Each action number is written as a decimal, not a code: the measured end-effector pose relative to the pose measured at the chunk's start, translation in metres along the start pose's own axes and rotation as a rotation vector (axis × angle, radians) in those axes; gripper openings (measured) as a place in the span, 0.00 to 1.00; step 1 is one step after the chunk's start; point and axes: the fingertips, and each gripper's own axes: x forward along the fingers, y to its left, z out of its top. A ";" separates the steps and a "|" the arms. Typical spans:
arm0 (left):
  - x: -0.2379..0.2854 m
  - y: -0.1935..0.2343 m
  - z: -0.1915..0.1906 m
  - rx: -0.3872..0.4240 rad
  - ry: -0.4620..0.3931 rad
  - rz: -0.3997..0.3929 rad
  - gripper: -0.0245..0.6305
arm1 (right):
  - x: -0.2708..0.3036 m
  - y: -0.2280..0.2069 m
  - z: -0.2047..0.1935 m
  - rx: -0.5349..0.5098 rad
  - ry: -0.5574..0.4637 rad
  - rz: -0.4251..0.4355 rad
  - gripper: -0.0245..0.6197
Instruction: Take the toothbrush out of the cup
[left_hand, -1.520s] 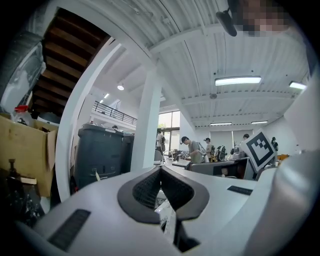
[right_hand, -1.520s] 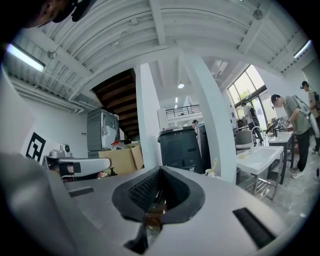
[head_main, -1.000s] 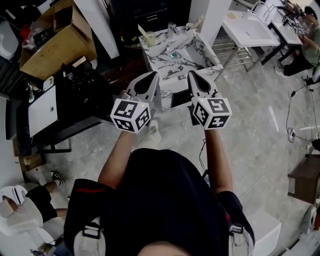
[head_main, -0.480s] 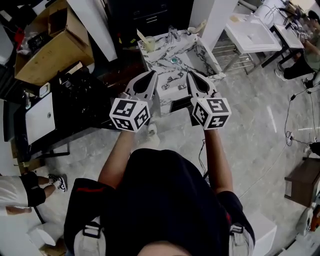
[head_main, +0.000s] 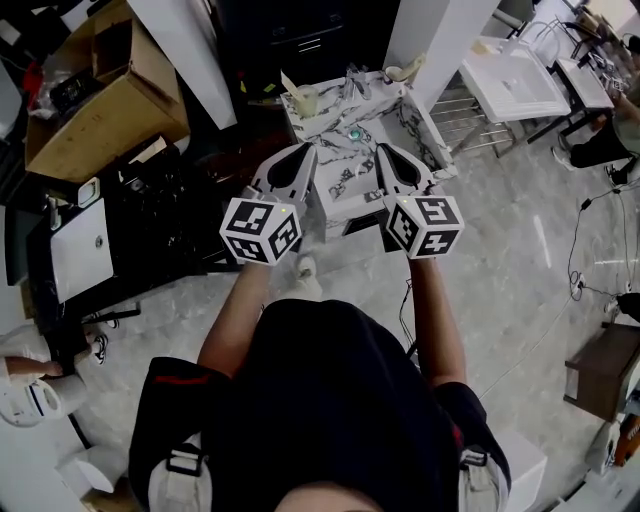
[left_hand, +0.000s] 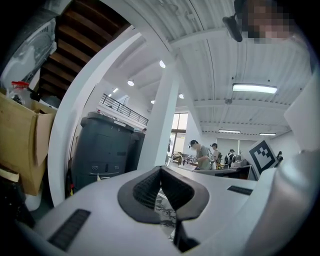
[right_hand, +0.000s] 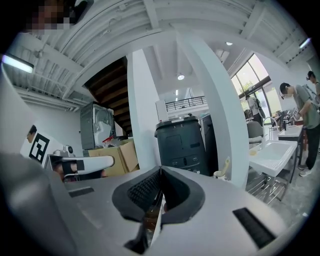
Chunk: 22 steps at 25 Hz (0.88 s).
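At the back left corner of the marble-patterned sink counter (head_main: 340, 170) stands a pale cup (head_main: 304, 101) with a toothbrush (head_main: 289, 82) upright in it. A second small cup (head_main: 398, 72) with a cream handle in it sits at the back right, also seen as the small cup (right_hand: 219, 174) in the right gripper view. My left gripper (head_main: 308, 151) (left_hand: 161, 170) and right gripper (head_main: 381, 150) (right_hand: 160, 170) are side by side, both shut and empty. They point level at the counter and stop short of both cups.
A cardboard box (head_main: 100, 95) and black racks (head_main: 150, 200) stand to the left. A white pillar (head_main: 430, 35), a metal rack (head_main: 470, 110) and white basins (head_main: 515, 80) are to the right. Cables (head_main: 580, 240) lie on the floor. A dark grey cabinet (right_hand: 182, 142) stands behind the counter.
The counter and cups have drawn nearer to both grippers as the person steps forward. Both grippers stay shut and side by side. The person at bottom left has mostly left the view.
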 end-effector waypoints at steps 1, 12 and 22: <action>0.002 0.005 0.002 -0.003 -0.001 0.001 0.05 | 0.006 0.001 0.001 0.000 0.002 -0.001 0.09; 0.030 0.069 0.020 -0.039 -0.003 -0.006 0.05 | 0.072 0.002 0.016 0.003 0.018 -0.021 0.09; 0.051 0.113 0.013 -0.078 0.019 -0.031 0.05 | 0.121 0.002 0.016 0.002 0.050 -0.048 0.09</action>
